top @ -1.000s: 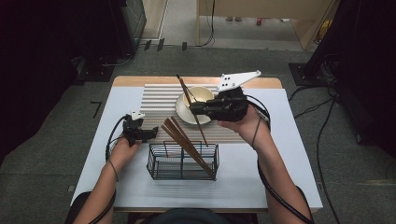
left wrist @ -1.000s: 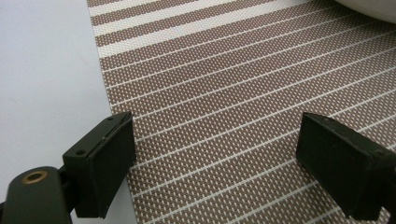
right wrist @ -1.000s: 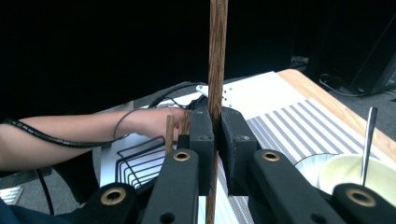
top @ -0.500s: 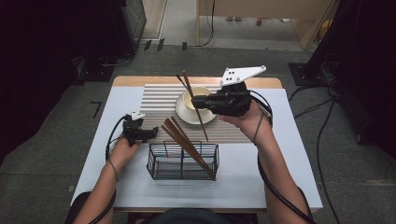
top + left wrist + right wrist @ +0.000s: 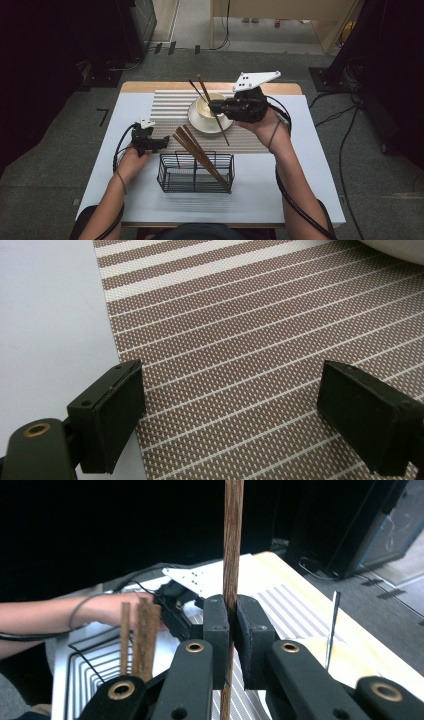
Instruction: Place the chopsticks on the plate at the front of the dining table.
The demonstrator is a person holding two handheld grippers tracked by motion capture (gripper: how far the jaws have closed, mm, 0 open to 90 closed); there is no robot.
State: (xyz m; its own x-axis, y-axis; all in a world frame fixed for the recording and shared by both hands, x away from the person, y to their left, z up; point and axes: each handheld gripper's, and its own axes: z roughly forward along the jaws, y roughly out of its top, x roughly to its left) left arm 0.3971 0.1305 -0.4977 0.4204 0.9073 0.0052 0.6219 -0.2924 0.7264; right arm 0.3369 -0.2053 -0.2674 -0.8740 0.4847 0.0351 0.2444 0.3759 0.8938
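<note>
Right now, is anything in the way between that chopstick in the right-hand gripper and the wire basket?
Nothing visible blocks it. The right gripper holds the chopstick over the bowl; only bare striped placemat lies before the wire basket.

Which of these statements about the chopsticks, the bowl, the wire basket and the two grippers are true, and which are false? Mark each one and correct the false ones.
1. The right gripper is shut on a wooden chopstick. True.
2. The left gripper holds a chopstick. False: its jaws stand open over the striped mat with nothing between them.
3. Several chopsticks lean in the wire basket. True.
4. The bowl stands inside the basket. False: it sits on a saucer on the mat, beyond the basket.
5. The held chopstick lies flat on the table. False: it is lifted over the bowl.
</note>
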